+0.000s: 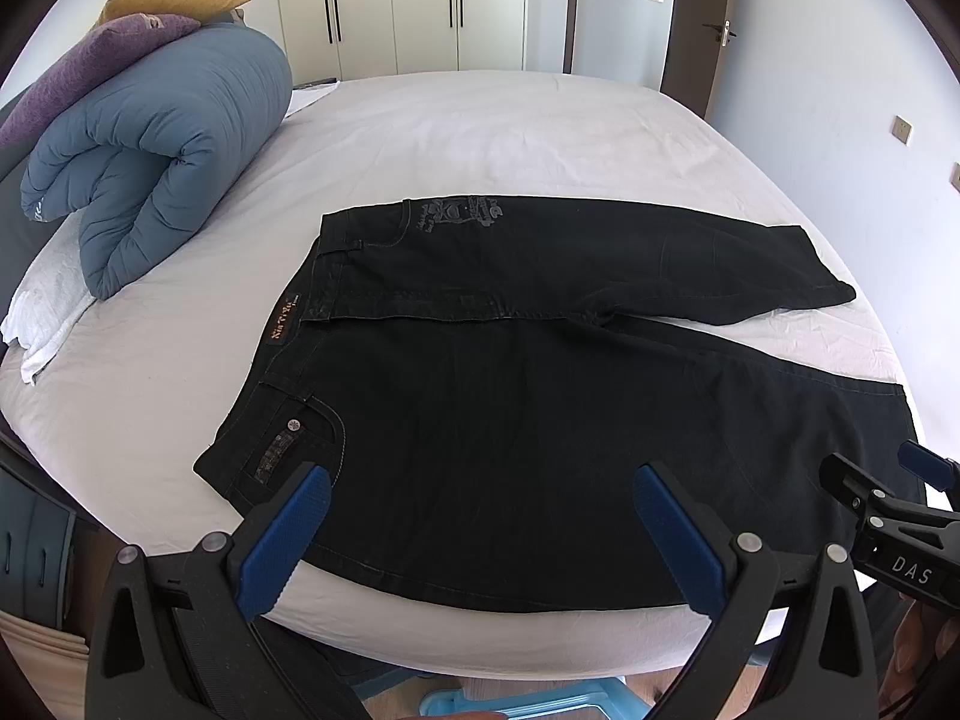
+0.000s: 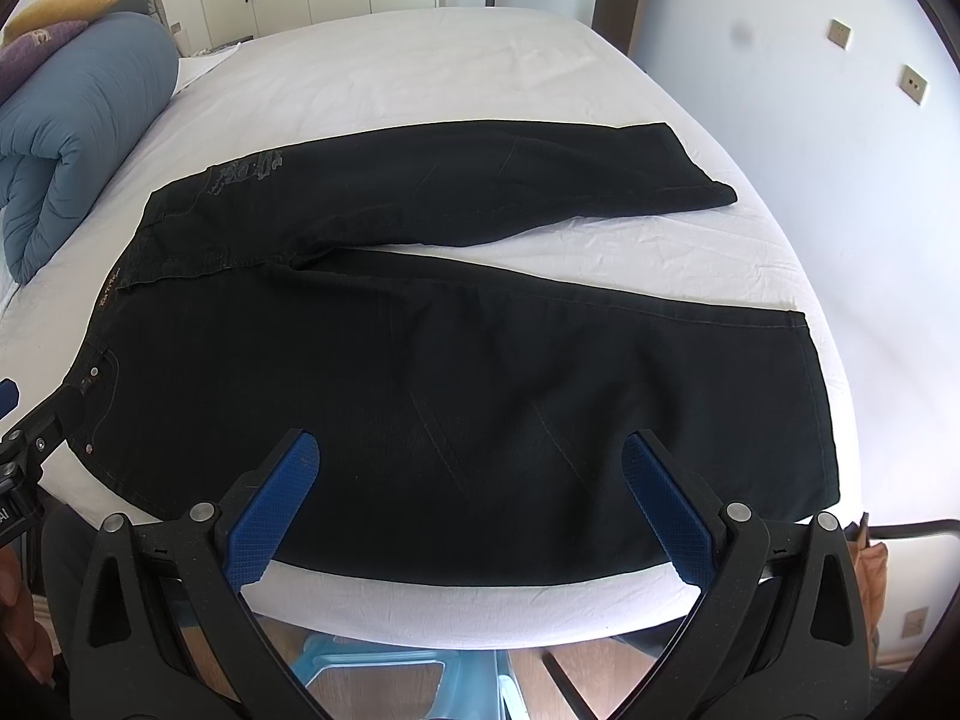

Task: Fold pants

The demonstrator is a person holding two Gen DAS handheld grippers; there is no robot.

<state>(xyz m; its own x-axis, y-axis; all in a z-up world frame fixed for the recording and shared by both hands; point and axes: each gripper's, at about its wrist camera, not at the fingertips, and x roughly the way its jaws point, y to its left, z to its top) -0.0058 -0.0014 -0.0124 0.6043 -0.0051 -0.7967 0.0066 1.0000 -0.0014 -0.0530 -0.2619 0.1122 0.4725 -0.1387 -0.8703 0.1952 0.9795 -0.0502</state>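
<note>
Fingers [image 1: 288,534] of both grippers stood spread and empty just before the pants [image 1: 540,420], likely heavy, limp denim best pinched at waistband [image 1: 282,324] and hem [image 2: 822,396].

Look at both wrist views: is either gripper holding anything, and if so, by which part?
Nothing is held. The left gripper and right gripper both hang open above the near edge of the black jeans, which lie flat on the bed.

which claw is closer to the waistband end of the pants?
Left. The left claw hangs open over the near edge of the pants, next to the waistband pocket. The right claw hangs open farther down the near leg, toward the hem.
</note>
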